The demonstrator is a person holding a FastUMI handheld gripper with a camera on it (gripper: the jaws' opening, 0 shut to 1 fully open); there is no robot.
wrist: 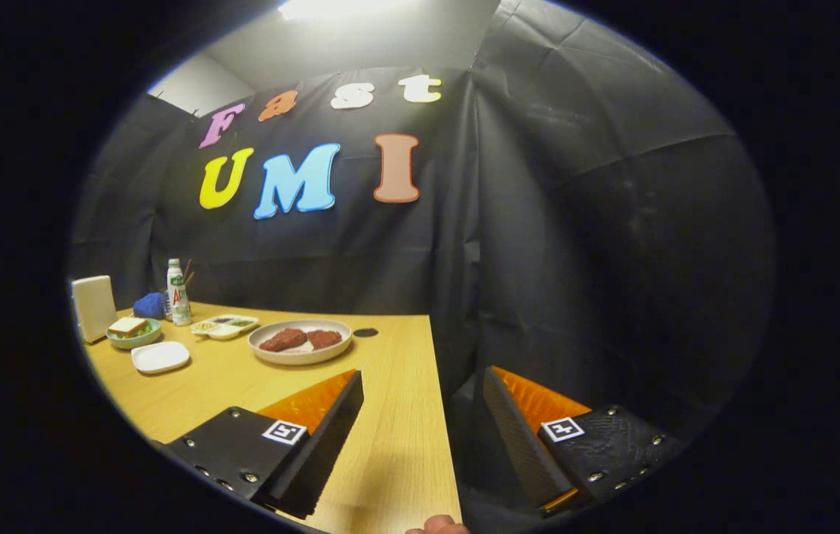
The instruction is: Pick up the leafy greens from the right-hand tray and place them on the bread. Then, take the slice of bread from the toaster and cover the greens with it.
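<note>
While the gripper [420,415] hangs at the wooden table's [390,445] right edge, fingers spread wide and holding nothing, the sandwich [128,326] sits far off at middle left in a pale green bowl [134,337]. White bread tops it, lying flat; green leaves barely peek out, hard to make out. A white toaster [93,306] behind is partly cut off.

Pretty dim booth: black cloth wall [575,222] all round, creased, seam at about 12 o'clock. Bright ceiling light [331,7] up top. Light wood-grain counter [397,415] running toward 9 o'clock.
</note>
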